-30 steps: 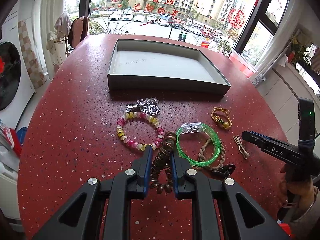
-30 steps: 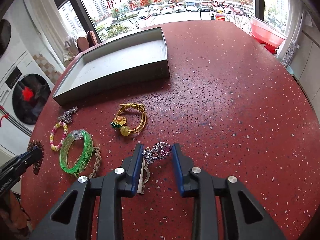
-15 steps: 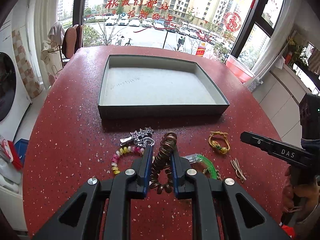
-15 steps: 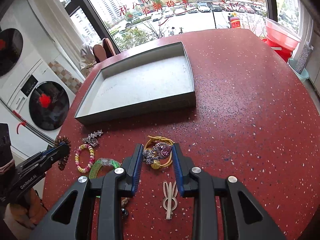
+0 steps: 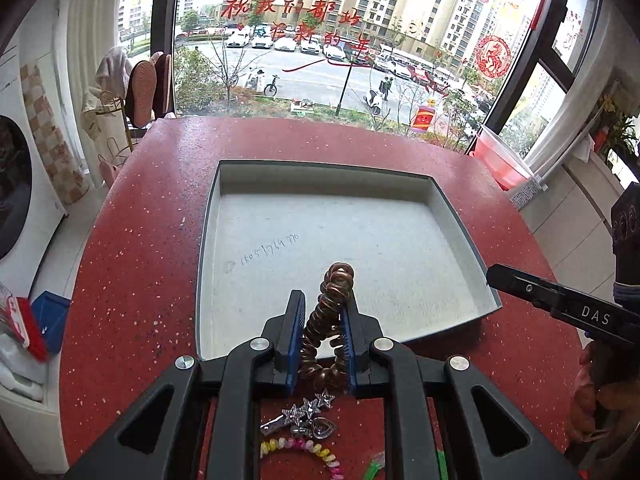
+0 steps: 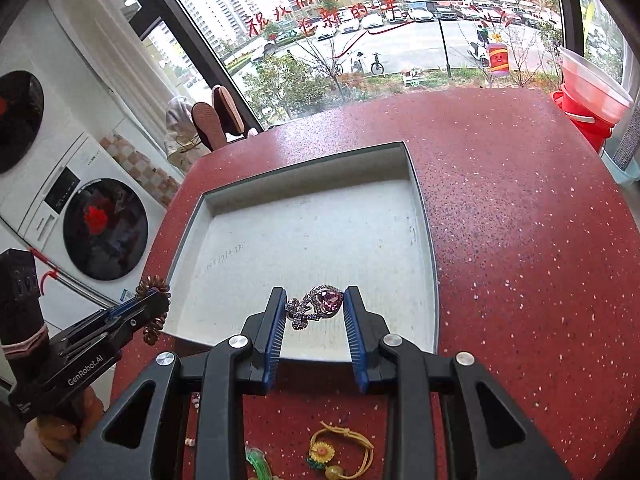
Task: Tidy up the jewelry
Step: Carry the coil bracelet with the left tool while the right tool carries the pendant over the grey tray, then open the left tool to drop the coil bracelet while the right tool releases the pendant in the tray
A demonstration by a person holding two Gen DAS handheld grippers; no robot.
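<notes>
surface: red speckled top [image 5: 132, 264], rounded edge; grey shallow tray [image 5: 460, 216] sits mid-surface, its floor bare except faint handwritten digits
room: big window behind with red lettering, street, parked cars and tower blocks outside; front-load washers [image 6: 104, 236] at left; red buckets [image 6: 580, 120] by right window corner; slippers on a rack near the far edge
loose jewelry: star clip [image 5: 304, 414], pastel coil bracelet [image 5: 308, 452], green bangle [image 5: 372, 468] on the surface just short of the tray's near wall; yellow cord bracelet with flower [image 6: 340, 452] there too in right view
left tongs [image 5: 322, 312]: pitched down, over the tray's near-left part; jaws narrow, pinching the brown coil hair tie [image 5: 334, 300], loop sticking up past the tips, off the tray floor
right tongs [image 6: 314, 306]: pitched down, over the tray's near edge; jaws partly closed on pink heart brooch [image 6: 320, 306], pads touching both ends, brooch held above the tray floor
hands: person's hand [image 5: 596, 408] on right handle, low right; other hand grips left handle, low left in right view
</notes>
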